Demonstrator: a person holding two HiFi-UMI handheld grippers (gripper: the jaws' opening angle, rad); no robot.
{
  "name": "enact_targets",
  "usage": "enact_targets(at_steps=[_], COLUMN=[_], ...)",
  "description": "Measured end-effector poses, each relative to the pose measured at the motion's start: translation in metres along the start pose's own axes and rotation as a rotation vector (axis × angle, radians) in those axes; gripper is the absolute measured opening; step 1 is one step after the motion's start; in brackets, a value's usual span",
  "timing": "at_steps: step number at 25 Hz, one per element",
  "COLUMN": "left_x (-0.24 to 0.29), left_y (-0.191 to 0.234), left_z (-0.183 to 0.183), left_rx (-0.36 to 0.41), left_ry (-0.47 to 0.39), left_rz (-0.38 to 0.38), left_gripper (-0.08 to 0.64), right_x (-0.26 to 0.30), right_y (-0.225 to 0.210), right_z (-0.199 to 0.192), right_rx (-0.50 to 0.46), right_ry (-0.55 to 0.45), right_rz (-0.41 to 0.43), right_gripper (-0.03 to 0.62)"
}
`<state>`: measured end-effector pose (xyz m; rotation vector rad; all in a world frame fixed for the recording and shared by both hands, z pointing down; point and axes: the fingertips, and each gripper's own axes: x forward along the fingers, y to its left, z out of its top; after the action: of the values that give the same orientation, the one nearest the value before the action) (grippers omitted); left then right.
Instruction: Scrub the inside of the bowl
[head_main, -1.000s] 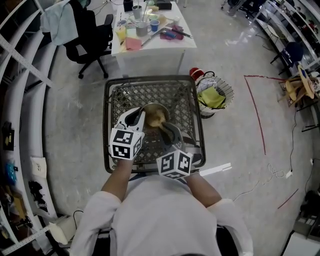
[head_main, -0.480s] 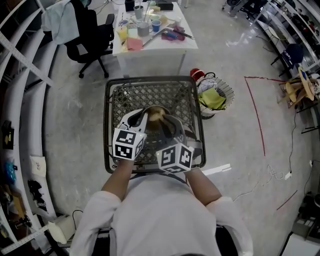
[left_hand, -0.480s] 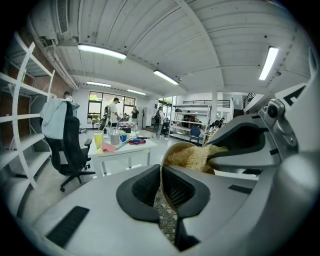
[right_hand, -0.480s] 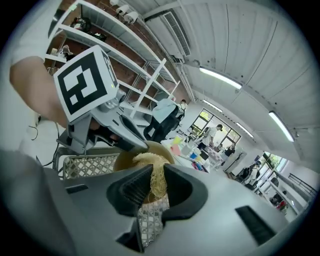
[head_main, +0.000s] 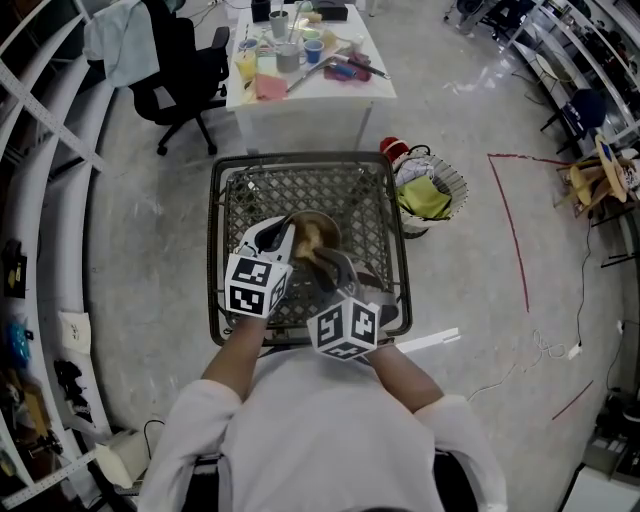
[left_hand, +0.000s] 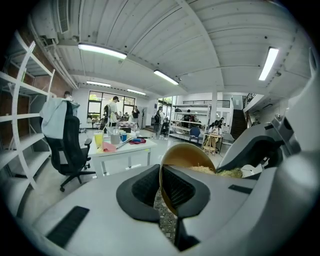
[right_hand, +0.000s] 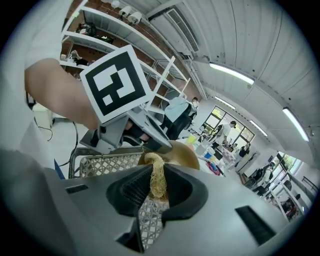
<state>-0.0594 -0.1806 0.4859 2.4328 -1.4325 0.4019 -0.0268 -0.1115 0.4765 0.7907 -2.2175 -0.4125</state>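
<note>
A brown metal bowl (head_main: 318, 226) stands tilted on the wire-mesh cart top (head_main: 350, 190). My left gripper (head_main: 285, 233) is shut on the bowl's near-left rim; in the left gripper view the rim (left_hand: 165, 192) runs between the jaws of that gripper (left_hand: 163, 186). My right gripper (head_main: 322, 260) is shut on a yellowish fibrous scrubber (head_main: 308, 238) that lies inside the bowl. In the right gripper view the scrubber (right_hand: 158, 180) sits pinched in that gripper (right_hand: 159, 186), with the bowl (right_hand: 184, 155) just beyond. The bowl's bottom is hidden.
The cart's raised rim (head_main: 214, 250) frames the mesh. Beyond it stands a white table (head_main: 300, 95) with cups and cloths, and a black office chair (head_main: 185, 65) to its left. A wire basket with a yellow cloth (head_main: 428, 192) sits right of the cart.
My right gripper pushed the scrubber farther into the bowl, then drew it back toward me. The left gripper and bowl stayed almost still.
</note>
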Motion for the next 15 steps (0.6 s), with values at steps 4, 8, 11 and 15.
enact_targets(at_steps=[4, 8, 11, 15], left_x=[-0.002, -0.003, -0.004, -0.002], left_y=[-0.004, -0.004, 0.0, 0.008], left_z=[-0.003, -0.006, -0.009, -0.008], left_rx=[0.01, 0.005, -0.002, -0.013], left_ry=[0.003, 0.004, 0.006, 0.004], left_rz=[-0.014, -0.014, -0.007, -0.001], left_gripper=[0.04, 0.04, 0.04, 0.04], right_x=[0.005, 0.003, -0.001, -0.004], right_y=[-0.018, -0.037, -0.035, -0.013], right_z=[0.01, -0.002, -0.015, -0.021], right_rx=[-0.03, -0.014, 0.016, 0.053], right_ry=[-0.014, 0.024, 0.052, 0.057], right_rz=[-0.06, -0.114, -0.105, -0.037], right_gripper=[0.083, 0.084, 0.083, 0.083])
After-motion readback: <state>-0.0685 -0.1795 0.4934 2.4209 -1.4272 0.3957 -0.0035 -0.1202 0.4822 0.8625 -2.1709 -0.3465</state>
